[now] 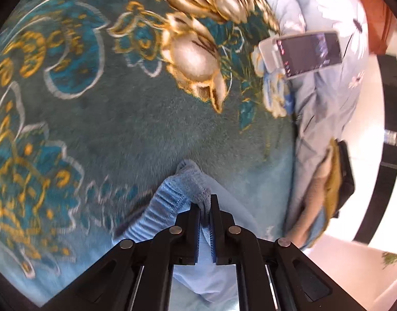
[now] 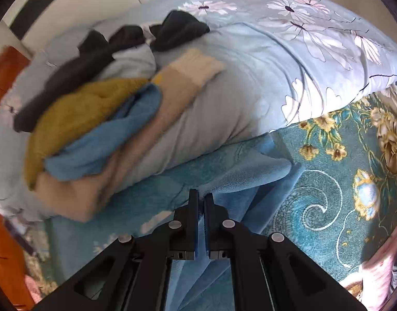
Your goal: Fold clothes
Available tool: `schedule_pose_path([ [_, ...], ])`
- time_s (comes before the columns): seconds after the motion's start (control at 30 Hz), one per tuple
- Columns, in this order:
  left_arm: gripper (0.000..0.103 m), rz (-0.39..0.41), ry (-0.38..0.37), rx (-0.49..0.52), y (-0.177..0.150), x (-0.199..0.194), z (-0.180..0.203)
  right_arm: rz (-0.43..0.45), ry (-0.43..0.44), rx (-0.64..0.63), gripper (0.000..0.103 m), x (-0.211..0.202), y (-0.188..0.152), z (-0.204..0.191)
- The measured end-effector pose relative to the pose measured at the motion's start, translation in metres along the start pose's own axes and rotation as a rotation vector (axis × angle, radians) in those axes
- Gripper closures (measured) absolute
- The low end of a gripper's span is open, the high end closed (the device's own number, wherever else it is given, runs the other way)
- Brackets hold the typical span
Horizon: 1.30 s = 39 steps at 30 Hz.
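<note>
A light blue fleece garment (image 1: 177, 194) with a ribbed hem lies on the teal floral blanket (image 1: 136, 119). My left gripper (image 1: 205, 202) is shut on its edge, fabric pinched between the black fingers. In the right wrist view the same blue fleece garment (image 2: 250, 178) spreads in folds under and ahead of my right gripper (image 2: 201, 197), which is shut on another part of it. A pile of clothes (image 2: 94, 129) in mustard, blue, beige and black rests to the left on the pale floral duvet (image 2: 289, 59).
A phone (image 1: 305, 53) lies on the pale floral duvet (image 1: 328, 96) at the right of the left wrist view. The pile of clothes (image 1: 328, 181) sits near the bed's edge there. An orange wooden frame (image 2: 4, 254) borders the bed. White floor (image 1: 367, 134) lies beyond.
</note>
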<state>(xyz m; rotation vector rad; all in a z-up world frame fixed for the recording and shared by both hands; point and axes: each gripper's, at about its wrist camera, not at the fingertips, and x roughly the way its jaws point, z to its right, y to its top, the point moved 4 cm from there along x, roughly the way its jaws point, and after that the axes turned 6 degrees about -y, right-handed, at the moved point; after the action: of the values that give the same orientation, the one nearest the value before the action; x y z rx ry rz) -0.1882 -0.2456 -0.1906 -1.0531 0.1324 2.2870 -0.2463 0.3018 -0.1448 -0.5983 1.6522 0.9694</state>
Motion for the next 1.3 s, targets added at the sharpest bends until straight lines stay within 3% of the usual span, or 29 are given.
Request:
schedule_pose_path([
  [0.07,0.090,-0.012,0.009,0.035,0.005,0.008,0.004,-0.011,-0.024,0.006,0.099,0.013,0.000,-0.003],
  [0.17,0.071,-0.028,-0.008,0.088,0.007,0.013,0.010,-0.029,-0.036,0.000,0.099,0.028,0.000,-0.006],
  [0.23,0.052,-0.035,-0.046,0.131,0.005,0.012,0.016,-0.028,-0.030,-0.003,0.099,0.033,-0.002,-0.005],
  [0.3,0.046,-0.033,-0.083,0.169,-0.001,0.006,0.023,-0.027,-0.015,-0.005,0.094,0.037,-0.003,-0.004],
  [0.33,0.045,-0.032,-0.098,0.184,-0.004,0.002,0.025,-0.028,-0.002,-0.005,0.090,0.037,-0.005,-0.003],
  [0.4,0.043,-0.018,-0.126,0.204,-0.011,-0.009,0.027,-0.021,0.040,0.002,0.067,0.035,-0.007,0.001],
  [0.47,0.041,0.013,-0.117,0.224,-0.019,-0.023,0.022,0.001,0.123,0.023,0.057,0.026,-0.008,0.005],
  [0.53,0.037,0.060,-0.076,0.237,-0.026,-0.036,0.010,0.037,0.205,0.038,0.055,0.008,-0.010,0.016],
  [0.6,0.036,0.114,-0.005,0.224,-0.031,-0.046,-0.010,0.046,0.231,0.075,0.051,0.003,-0.016,0.037],
  [0.67,0.036,0.120,0.014,0.157,-0.040,-0.047,-0.040,0.050,0.250,0.116,0.049,0.000,-0.023,0.060],
  [0.73,0.036,0.070,-0.006,0.069,-0.050,-0.036,-0.068,0.054,0.269,0.157,0.042,-0.003,-0.031,0.082],
  [0.87,0.036,0.046,-0.051,-0.004,-0.057,-0.022,-0.082,-0.001,0.302,0.265,0.041,0.013,-0.048,0.115],
  [1.0,0.036,0.058,-0.060,0.037,-0.051,-0.010,-0.067,-0.050,0.385,0.409,0.041,0.038,-0.056,0.121],
  [1.23,0.038,0.083,-0.016,0.055,-0.046,0.005,-0.055,-0.030,0.367,0.420,0.042,0.051,-0.042,0.096],
  [1.27,0.038,0.091,-0.017,0.046,-0.046,0.005,-0.056,-0.030,0.358,0.416,0.047,0.051,-0.040,0.094],
  [1.3,0.040,0.098,-0.022,0.030,-0.045,0.004,-0.057,-0.033,0.349,0.414,0.060,0.052,-0.038,0.092],
])
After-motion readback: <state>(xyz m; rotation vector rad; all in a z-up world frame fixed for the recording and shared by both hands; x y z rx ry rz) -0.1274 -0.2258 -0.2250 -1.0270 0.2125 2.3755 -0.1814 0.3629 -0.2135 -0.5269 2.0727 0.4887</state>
